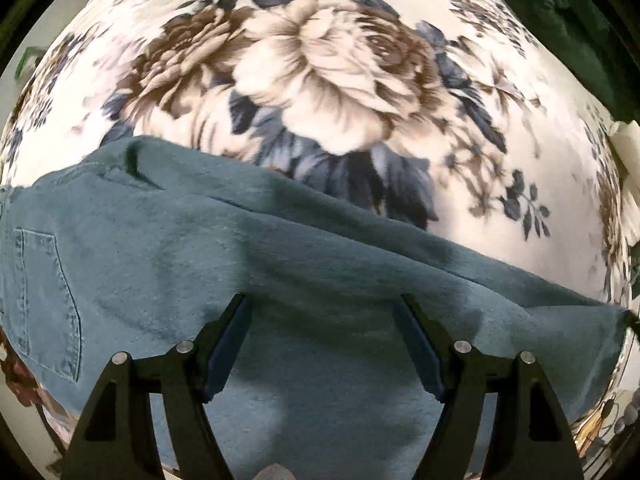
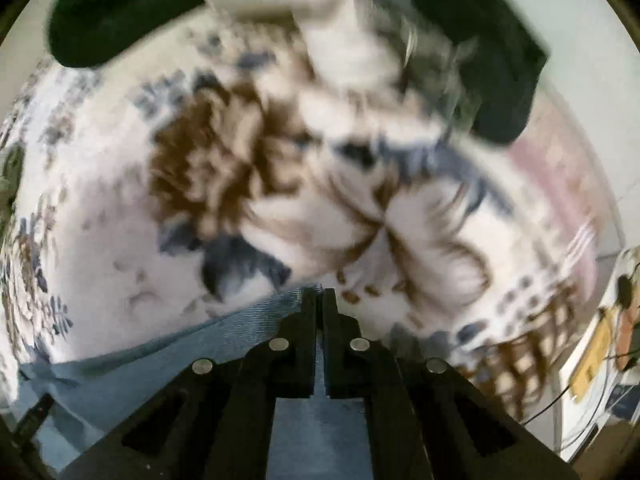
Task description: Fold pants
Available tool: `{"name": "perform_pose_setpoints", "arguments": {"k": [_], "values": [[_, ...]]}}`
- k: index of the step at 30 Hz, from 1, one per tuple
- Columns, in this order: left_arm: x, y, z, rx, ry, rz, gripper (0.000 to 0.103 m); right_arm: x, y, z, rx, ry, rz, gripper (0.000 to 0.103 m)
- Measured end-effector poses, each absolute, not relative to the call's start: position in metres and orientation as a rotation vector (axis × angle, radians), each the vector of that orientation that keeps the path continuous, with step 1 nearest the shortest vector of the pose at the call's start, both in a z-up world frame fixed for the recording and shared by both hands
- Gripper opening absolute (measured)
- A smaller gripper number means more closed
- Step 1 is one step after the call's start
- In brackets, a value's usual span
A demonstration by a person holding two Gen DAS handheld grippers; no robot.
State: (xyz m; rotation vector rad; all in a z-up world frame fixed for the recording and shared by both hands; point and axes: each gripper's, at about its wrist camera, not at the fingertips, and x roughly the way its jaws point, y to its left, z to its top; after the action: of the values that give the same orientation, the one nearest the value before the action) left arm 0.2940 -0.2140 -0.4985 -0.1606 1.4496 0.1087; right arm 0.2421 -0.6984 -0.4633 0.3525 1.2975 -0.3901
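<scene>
Denim pants [image 1: 280, 264] lie at six o'clock on the floral blanket [image 1: 340, 80]. Left gripper [image 1: 322, 344] gapes wide above them; right gripper [image 2: 319, 320] is pinched closed on their edge, which might slip free mid-fold.

My left gripper [image 1: 322, 312] points straight down, jaws spread wide; my right gripper [image 2: 319, 300] is clamped tight.

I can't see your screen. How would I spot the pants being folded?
Look for the big floral blanket, cream with brown roses and slate-blue leaves, that covers the whole surface. Along its near edge lies the pants, a stretch of teal-blue denim. It is the only plain, unpatterned cloth there, and a stitched back pocket marks it.
</scene>
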Motion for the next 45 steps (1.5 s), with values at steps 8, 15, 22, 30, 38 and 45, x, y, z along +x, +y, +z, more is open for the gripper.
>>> {"name": "perform_pose_setpoints", "arguments": {"k": [8,15,22,30,38,45], "values": [[0.289,-0.216,-0.486,-0.168,1.442,0.113,0.073,0.208,-0.688,-0.412,0.367,1.119,-0.379,0.002],[0.296,-0.204,-0.486,-0.198,1.408,0.144,0.073,0.230,-0.672,-0.446,0.373,1.220,-0.383,0.002],[0.307,-0.202,-0.496,-0.180,1.440,0.140,0.073,0.207,-0.703,-0.478,0.562,1.390,-0.431,0.042],[0.231,-0.196,-0.471,-0.180,1.478,0.151,0.073,0.100,-0.719,-0.485,0.979,1.342,-0.459,0.043],[0.194,-0.207,-0.490,-0.168,1.557,0.154,0.073,0.099,-0.690,-0.524,1.035,1.297,-0.500,0.003],[0.184,-0.223,-0.466,-0.155,1.536,0.103,0.073,0.085,-0.672,-0.478,0.926,1.250,-0.516,0.003]]}}
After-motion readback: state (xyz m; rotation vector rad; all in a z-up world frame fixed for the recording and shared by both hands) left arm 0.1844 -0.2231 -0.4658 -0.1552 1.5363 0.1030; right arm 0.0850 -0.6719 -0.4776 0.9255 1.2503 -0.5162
